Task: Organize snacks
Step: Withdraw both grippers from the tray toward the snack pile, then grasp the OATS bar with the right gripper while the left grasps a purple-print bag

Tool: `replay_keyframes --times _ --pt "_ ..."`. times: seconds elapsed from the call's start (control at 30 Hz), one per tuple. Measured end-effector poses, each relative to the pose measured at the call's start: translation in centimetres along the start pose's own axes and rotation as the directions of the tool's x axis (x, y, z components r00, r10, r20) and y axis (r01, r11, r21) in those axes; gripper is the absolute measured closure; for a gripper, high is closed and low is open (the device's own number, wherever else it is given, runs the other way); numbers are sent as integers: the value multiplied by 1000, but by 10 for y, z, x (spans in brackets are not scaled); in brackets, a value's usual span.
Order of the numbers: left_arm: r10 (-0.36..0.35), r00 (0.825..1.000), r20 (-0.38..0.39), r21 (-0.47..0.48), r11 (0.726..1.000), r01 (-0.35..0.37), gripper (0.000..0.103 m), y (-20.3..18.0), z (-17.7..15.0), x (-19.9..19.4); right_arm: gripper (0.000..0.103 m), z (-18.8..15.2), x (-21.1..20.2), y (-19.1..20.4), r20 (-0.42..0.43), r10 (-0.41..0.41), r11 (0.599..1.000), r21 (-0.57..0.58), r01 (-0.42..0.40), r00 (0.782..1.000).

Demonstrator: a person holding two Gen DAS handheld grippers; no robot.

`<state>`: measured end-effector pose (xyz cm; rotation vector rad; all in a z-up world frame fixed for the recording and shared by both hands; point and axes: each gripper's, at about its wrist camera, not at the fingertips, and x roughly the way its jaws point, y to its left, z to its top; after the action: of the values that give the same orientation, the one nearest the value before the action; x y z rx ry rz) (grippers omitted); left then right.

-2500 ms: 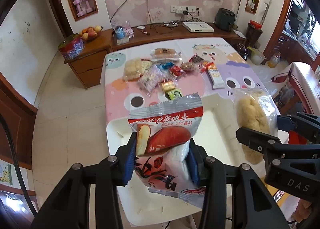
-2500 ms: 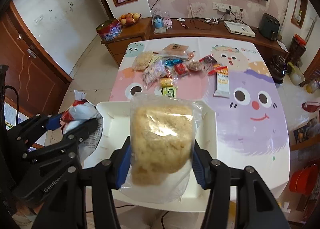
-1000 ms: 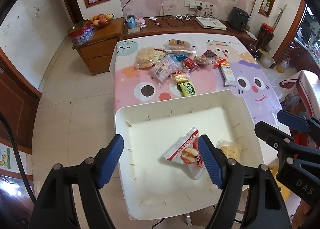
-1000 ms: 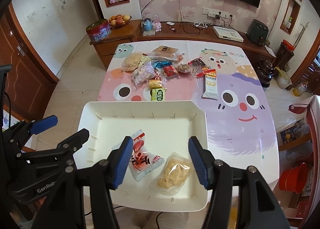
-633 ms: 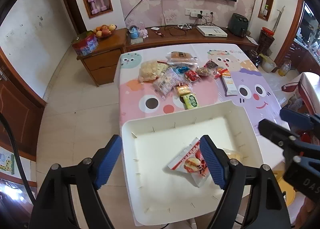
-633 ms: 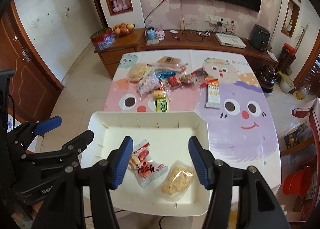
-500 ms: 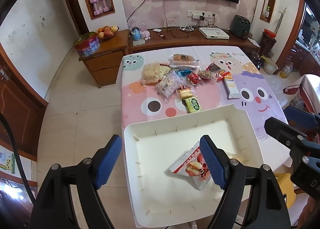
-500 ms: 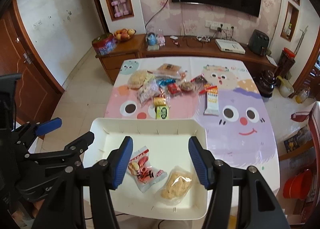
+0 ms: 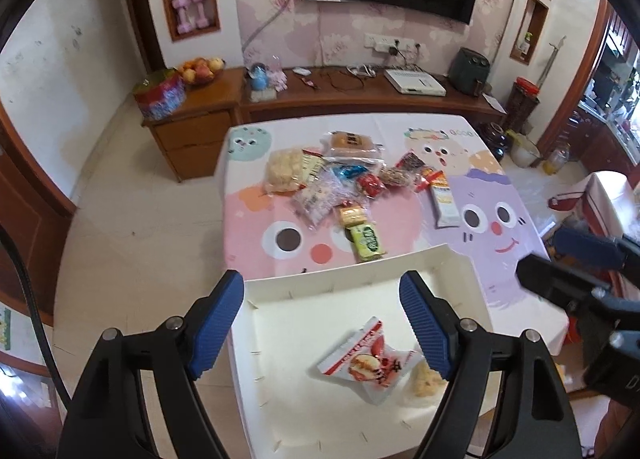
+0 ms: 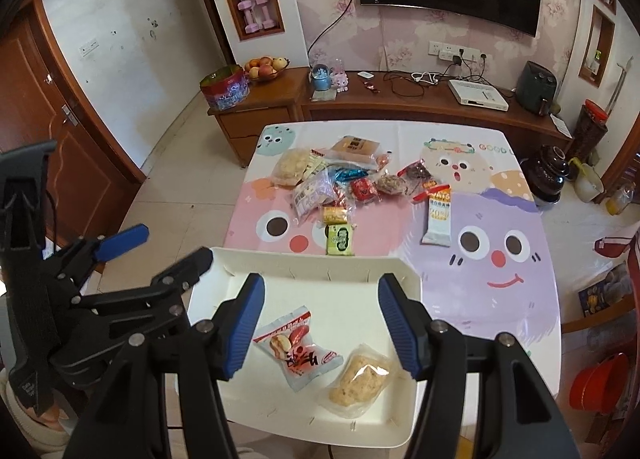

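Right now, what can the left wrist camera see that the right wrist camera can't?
Only the left wrist view shows a white cabinet at the right edge. Only the right wrist view shows a brown door and a red bucket. Both show the white tray holding the red-and-white packet and the clear bag of crumbly snack, with both grippers' fingers open above.

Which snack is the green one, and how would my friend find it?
Start at the white tray at the near end of the cartoon tablecloth. Just past its far rim, at the near end of the snack pile, lies the green packet. It is small, flat and square, the only green wrapper, with a yellow packet right behind it.
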<state>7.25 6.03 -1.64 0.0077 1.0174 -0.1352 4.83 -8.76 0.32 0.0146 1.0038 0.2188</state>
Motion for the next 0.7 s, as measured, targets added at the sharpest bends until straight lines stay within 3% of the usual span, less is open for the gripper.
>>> replay_keyframes --times 0.1,0.27,0.43,0.57,0.7 --pt "5 1000 14 22 1000 -5 24 0 25 -4 43 17 -10 -2 27 -23 1000 -20 24 999" --pt "71 988 139 59 995 -80 18 2 67 -28 43 58 -36 -4 111 -122 991 -49 128 986" --pt "114 968 225 98 985 -139 11 2 111 -33 43 101 -57 -26 185 -123 992 -3 126 975" --pt "112 975 191 116 984 -136 10 2 137 -7 43 133 -50 -53 194 -131 991 37 126 972" --pt "69 992 106 140 987 -84 9 4 154 48 43 151 -6 -86 114 -123 990 82 114 986"
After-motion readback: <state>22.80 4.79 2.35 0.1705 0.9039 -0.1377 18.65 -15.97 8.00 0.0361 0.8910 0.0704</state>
